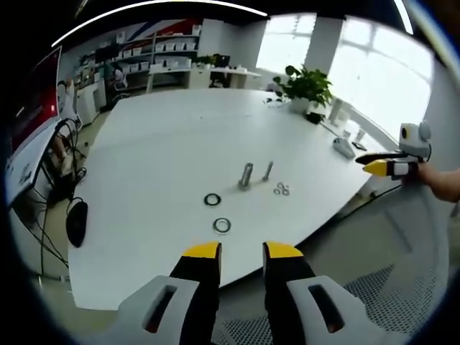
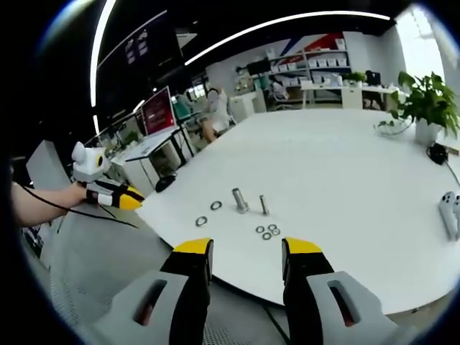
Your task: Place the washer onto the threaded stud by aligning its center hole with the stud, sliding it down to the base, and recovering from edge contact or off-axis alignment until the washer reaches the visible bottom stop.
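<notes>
Nothing of the task was done yet. Both washers, the near washer and the far washer, lay flat on the white table, at about seven o'clock from the larger stud. This stud stood upright, its long axis vertical. The left gripper and the right gripper were held open and carried nothing.

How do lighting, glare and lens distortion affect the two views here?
Left gripper view: bright windows at upper right blow out, and the round white table bows with fisheye curvature. Right gripper view: even lighting; the two upright metal threaded studs and the small silver washers stay legible, casting faint shadows.
</notes>
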